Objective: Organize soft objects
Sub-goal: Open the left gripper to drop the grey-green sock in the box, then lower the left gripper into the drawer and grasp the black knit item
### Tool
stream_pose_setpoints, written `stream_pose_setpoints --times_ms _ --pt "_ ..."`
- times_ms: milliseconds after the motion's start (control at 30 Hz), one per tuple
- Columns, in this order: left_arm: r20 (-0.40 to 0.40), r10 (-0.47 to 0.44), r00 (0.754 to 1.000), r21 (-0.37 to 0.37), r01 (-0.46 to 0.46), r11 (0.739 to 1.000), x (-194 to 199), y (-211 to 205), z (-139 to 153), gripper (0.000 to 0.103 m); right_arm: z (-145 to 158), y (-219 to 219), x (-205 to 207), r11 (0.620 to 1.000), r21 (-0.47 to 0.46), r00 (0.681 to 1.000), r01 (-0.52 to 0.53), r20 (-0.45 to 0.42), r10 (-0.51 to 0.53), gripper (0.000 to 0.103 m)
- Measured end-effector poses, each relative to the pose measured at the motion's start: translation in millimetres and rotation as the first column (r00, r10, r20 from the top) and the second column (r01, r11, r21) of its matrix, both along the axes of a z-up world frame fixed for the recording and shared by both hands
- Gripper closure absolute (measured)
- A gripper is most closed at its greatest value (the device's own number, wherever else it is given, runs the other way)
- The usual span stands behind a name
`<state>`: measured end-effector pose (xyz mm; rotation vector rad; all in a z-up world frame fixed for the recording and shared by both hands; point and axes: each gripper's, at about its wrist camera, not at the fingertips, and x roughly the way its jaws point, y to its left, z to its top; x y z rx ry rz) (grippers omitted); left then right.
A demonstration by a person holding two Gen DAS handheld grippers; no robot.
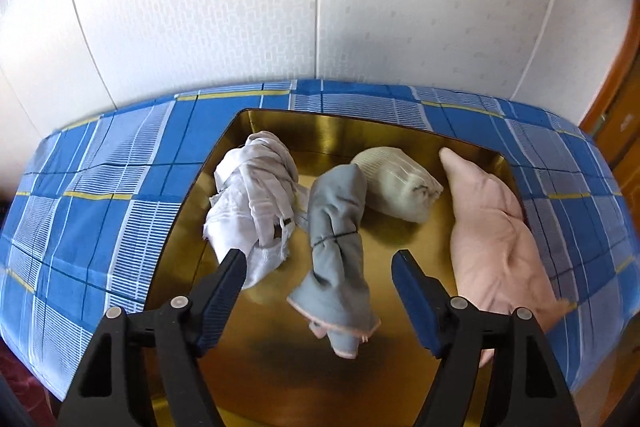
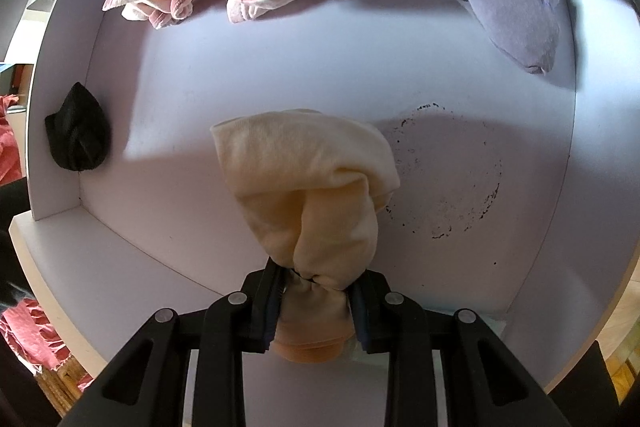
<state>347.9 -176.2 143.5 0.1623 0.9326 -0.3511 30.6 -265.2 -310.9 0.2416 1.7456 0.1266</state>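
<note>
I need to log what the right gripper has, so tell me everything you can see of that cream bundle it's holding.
The cream bundle is soft knit fabric, pale cream turning peach toward its lower end, bunched and cinched by a thin dark tie near the pinch. The right gripper is shut on its narrow neck; the fuller, folded end points away, over the white drawer floor. Whether it rests on the floor cannot be told. No other bundle touches it.
</note>
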Motion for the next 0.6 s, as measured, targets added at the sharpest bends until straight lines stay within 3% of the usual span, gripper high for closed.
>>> stream_pose_setpoints --times_ms 600 --pt "0.079 -0.124 0.989 -0.047 0.128 0.991 -103 37 28 0.023 7 23 -7 0.999 -0.038 0.999 -0.033 0.022 0.034 0.074"
